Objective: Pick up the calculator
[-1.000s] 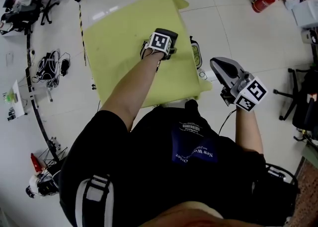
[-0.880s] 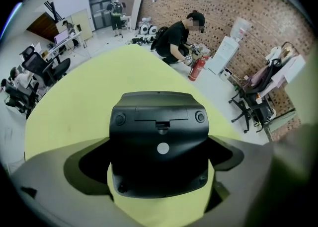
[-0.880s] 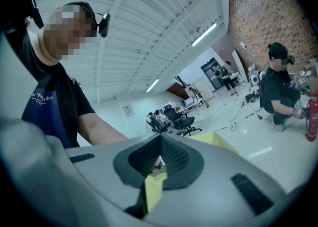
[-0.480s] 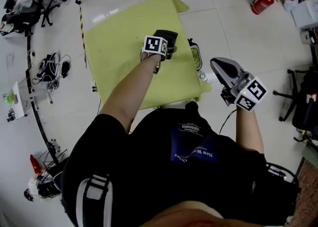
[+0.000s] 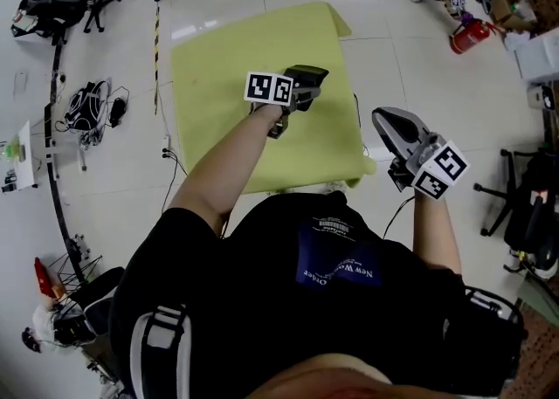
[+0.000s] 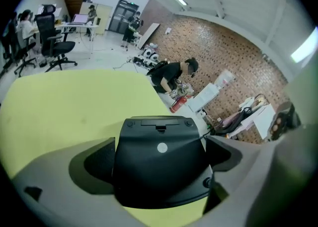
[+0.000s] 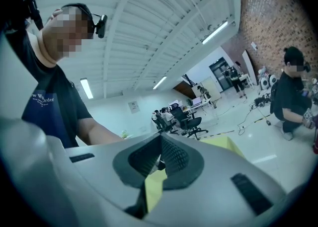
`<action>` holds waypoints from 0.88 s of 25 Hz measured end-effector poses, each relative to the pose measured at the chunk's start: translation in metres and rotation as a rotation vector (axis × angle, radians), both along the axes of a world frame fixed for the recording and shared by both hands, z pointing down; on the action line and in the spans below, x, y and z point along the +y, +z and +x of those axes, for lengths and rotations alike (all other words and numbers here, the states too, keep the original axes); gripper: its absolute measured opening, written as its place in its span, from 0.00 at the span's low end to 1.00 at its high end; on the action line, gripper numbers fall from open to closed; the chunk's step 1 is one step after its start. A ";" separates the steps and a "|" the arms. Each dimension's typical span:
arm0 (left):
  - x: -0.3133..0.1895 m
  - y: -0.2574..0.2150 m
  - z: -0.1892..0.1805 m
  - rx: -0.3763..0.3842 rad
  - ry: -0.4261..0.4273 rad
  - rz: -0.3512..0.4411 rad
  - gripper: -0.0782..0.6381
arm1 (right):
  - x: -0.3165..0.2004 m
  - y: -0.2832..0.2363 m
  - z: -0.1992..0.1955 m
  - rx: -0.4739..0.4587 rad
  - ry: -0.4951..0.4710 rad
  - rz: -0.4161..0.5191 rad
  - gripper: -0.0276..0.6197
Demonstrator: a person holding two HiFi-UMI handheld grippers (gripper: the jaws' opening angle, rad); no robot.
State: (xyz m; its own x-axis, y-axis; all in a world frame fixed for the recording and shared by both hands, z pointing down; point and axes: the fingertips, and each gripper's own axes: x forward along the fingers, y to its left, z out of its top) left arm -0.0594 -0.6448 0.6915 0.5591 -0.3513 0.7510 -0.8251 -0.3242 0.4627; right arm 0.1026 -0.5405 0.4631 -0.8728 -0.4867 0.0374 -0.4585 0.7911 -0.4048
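While clamped by its two long sides in the left tongs (image 6: 160, 146), underside showing, length running straight out ahead of them and seemingly clear above the counter (image 6: 64, 102), raise the calculator (image 6: 158, 181) level, leaving the empty, pressed-together right tongs (image 7: 158, 159) well aside.

The head view looked steeply down from high above the square yellow-green cloth-covered worktop (image 5: 227, 65). The left gripper view skimmed close over it toward the red brick wall (image 6: 223, 57) beyond. The right gripper view, beside the worktop, tilted up; all three shared it.
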 end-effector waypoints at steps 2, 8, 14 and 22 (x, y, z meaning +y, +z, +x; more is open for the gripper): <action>0.005 -0.017 -0.006 0.094 -0.016 0.028 0.91 | 0.002 -0.005 -0.012 0.006 -0.018 0.006 0.02; 0.025 -0.102 -0.028 0.410 -0.051 0.180 0.91 | 0.008 -0.027 -0.043 0.016 -0.066 0.042 0.02; 0.054 -0.223 -0.078 0.651 -0.054 0.444 0.91 | 0.008 -0.064 -0.075 0.008 -0.113 0.084 0.02; 0.131 -0.327 -0.160 0.714 -0.048 0.697 0.91 | 0.021 -0.115 -0.141 -0.006 -0.214 0.156 0.02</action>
State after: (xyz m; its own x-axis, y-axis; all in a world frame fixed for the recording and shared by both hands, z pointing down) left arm -0.2195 -0.5141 0.3643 0.7729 -0.6194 -0.1375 -0.4472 -0.6856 0.5744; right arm -0.0383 -0.5199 0.3479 -0.9565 -0.2904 -0.0294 -0.2718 0.9228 -0.2730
